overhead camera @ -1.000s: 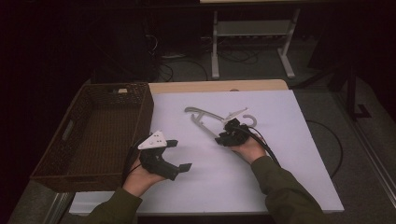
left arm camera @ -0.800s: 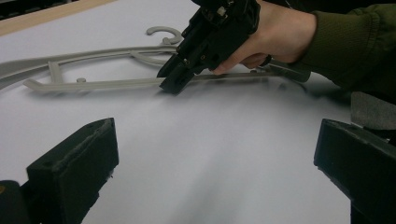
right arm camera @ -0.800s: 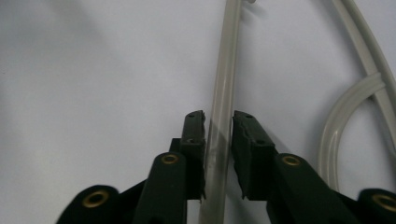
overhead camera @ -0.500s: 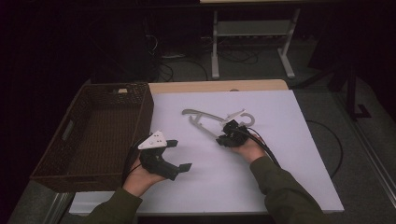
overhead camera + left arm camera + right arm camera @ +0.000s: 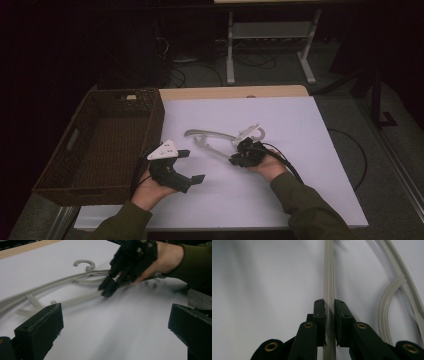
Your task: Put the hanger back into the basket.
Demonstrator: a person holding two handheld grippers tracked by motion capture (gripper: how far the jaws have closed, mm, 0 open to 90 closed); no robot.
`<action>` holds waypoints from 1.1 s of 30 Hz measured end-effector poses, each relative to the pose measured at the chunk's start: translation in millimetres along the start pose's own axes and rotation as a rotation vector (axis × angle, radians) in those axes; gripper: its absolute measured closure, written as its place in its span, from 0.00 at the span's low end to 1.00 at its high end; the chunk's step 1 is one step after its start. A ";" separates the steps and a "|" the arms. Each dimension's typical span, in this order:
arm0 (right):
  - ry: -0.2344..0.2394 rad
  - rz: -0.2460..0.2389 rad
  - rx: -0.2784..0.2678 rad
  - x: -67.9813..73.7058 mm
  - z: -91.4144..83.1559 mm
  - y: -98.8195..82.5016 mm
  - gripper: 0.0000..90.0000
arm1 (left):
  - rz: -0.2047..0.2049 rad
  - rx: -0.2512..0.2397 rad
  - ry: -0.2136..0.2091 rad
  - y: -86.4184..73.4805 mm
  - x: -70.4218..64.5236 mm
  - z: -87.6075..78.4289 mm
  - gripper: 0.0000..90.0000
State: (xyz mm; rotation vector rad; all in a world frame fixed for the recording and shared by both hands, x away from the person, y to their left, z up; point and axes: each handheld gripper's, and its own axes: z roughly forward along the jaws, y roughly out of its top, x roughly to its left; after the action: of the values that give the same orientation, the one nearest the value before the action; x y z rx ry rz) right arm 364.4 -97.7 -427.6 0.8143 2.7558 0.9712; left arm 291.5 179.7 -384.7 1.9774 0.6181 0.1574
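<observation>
- Grey plastic hanger (image 5: 220,140) lies flat on the white table sheet (image 5: 300,130), near the middle, its hook (image 5: 85,263) turned away from the person.
- Right gripper (image 5: 329,307) has just been closing its jaws, and they now pinch the hanger's straight lower bar (image 5: 329,277) from both sides; the pads press against the bar in the right gripper view.
- From the high view, the right gripper (image 5: 240,157) sits over the hanger's near edge, with the person's hand (image 5: 267,167) behind it and a cable (image 5: 287,162) trailing back along the sleeve.
- Left gripper (image 5: 187,167) rests on the sheet just beside the wicker basket (image 5: 75,165), well apart from the hanger, its jaws spread wide with nothing between them.
- Seen from the left gripper view, the right gripper (image 5: 107,288) bites the bar low against the sheet.
</observation>
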 end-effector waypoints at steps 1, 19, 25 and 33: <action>0.018 -0.015 0.004 5.1 -1.0 -2.2 0.89 | -0.002 -0.003 0.000 -0.2 0.0 0.1 0.00; 0.202 -0.218 0.021 65.3 -18.2 -42.7 0.88 | -0.004 0.005 0.007 -0.7 0.7 -0.2 0.00; 0.212 -0.197 0.010 65.4 -20.8 -44.3 0.81 | -0.004 0.011 0.005 -2.4 0.4 1.7 0.00; 0.189 -0.119 -0.053 58.3 -48.3 -56.0 0.72 | -0.015 0.006 0.007 -4.3 2.3 1.8 0.00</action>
State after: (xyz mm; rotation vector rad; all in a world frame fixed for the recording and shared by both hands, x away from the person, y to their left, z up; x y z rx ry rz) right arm 276.5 -130.4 -419.3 0.5705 2.8807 1.1471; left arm 292.6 180.9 -389.6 1.9788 0.6382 0.1537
